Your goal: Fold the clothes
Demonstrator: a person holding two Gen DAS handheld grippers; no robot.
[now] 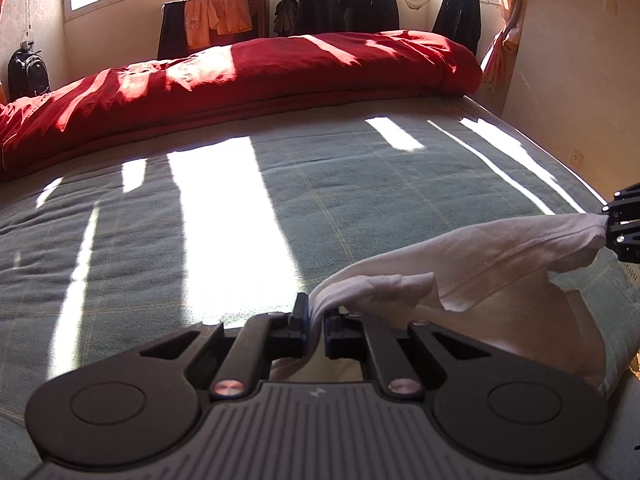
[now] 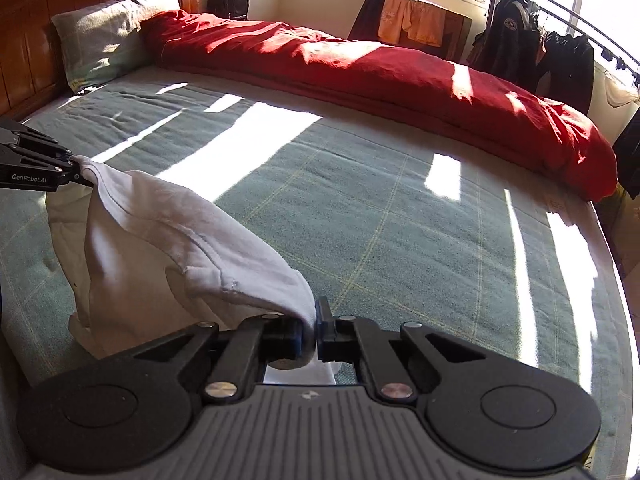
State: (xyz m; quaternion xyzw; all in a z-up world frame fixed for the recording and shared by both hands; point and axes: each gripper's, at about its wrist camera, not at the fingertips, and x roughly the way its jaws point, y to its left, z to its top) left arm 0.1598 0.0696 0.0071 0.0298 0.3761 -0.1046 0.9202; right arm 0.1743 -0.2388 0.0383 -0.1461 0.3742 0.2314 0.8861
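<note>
white garment (image 2: 168, 232) | left tool (image 1: 316, 326) clamped on it | right tool (image 2: 316, 330) clamped on it | slung between, over bed (image 2: 360, 208)

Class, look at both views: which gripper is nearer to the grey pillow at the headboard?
Left. The left gripper holds the white garment on the side toward the grey pillow; the right gripper holds the opposite end, farther away.

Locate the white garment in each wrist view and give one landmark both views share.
Left wrist view: white garment lower right, stretched between both hand-held grippers.
Right wrist view: white garment lower left, same stretch.
Shared landmark: red duvet along the bed's far side.
</note>
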